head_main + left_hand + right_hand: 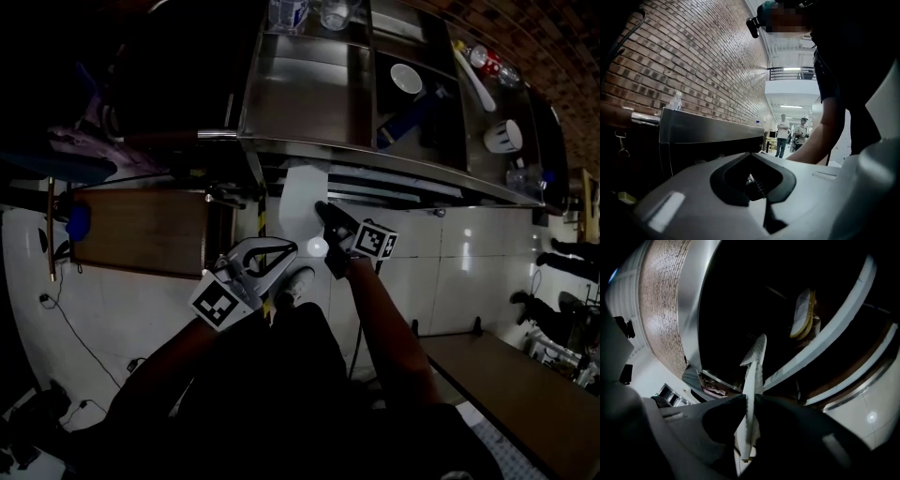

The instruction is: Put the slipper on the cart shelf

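A thin white slipper [757,357] stands edge-on between the jaws of my right gripper [751,399], which is shut on it. From the head view the same slipper [298,192] shows pale in front of the steel cart [375,155], with the right gripper [325,214] just below the cart's lower shelf edge. A second slipper [802,315] lies inside the dark shelf space ahead. My left gripper [281,251] hangs lower and to the left, over the floor. Its jaws [757,185] are shut on nothing.
Bowls [406,79] and bottles sit on the cart's top tray. A wooden table [141,230] stands at the left and a wooden bench [525,384] at the lower right. The person's shoe [298,281] is under the grippers. Two people [782,133] stand far off by the brick wall.
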